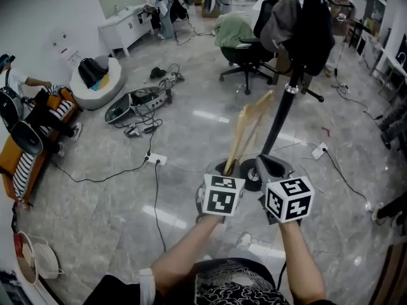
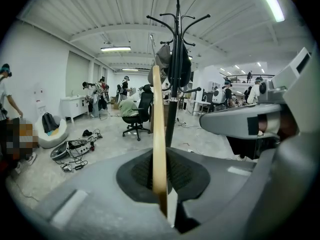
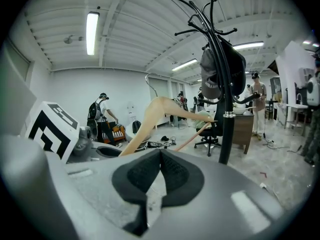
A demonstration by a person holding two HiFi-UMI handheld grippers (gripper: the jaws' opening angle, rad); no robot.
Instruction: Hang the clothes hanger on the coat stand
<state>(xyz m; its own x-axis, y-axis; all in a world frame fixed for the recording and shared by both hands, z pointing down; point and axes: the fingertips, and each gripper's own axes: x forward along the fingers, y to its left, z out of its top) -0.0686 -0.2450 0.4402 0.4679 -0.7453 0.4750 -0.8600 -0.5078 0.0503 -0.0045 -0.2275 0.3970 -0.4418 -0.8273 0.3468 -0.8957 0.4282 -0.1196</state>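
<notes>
Left gripper (image 2: 162,176): nearest of all, jaws clamped on one end of the wooden clothes hanger (image 2: 158,129), which stands on edge and rises from the pads
Right gripper (image 3: 159,171): jaws together on nothing, just beside the left one, pointing toward the stand
Hanger place: in the air, low in front of the coat stand (image 1: 280,116) and apart from it; metal hook (image 3: 146,84) at the far top end, free
Stand: upright black pole with curved prongs (image 2: 196,23) at the top and dark garments (image 1: 310,33) draped over the upper part
Step in hand, as judged: bringing the hanger up to a prong
Doing it well: lift well above the present height, since the prongs sit far over the hook; choose a bare prong clear of the garments; turn the hook's opening toward it, pass over the tip, then lower until the weight rests there
Grip: firm until seated; thin wood pinched at one end is likely to swing or twist
Spare gripper: good for steadying the pole or the hanger's free shoulder
Risk: snagging the draped clothes, or nudging the stand on its round base (image 1: 251,173)
</notes>
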